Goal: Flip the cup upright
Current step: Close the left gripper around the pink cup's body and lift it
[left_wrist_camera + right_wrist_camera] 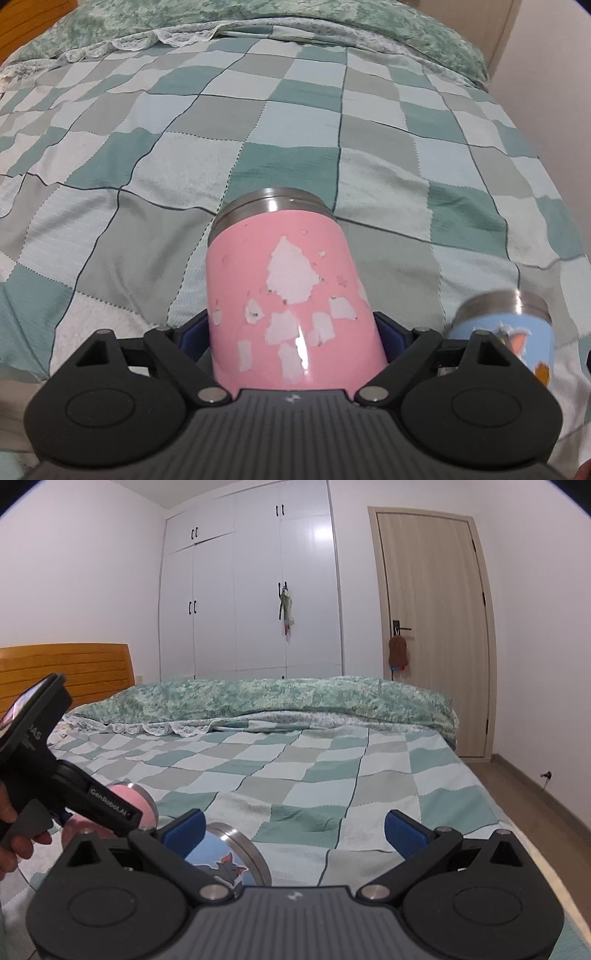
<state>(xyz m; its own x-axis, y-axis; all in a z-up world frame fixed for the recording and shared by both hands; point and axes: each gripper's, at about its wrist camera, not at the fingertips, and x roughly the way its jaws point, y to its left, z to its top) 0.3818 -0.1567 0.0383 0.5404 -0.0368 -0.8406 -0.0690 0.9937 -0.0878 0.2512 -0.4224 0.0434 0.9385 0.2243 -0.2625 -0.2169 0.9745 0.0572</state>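
A pink cup with peeling white patches and a steel rim sits between the blue pads of my left gripper, which is shut on its body; the steel end points away from me over the bed. It also shows in the right wrist view, partly hidden behind the left gripper's body. A blue cartoon cup with a steel rim lies on the checked bedspread, close to the left pad of my right gripper, which is open around nothing. The blue cup also shows at the lower right of the left wrist view.
The bed is covered by a green and grey checked bedspread with a rolled green quilt at the far side. A wooden headboard stands at left. White wardrobes and a door lie beyond. The bed's right edge drops to the floor.
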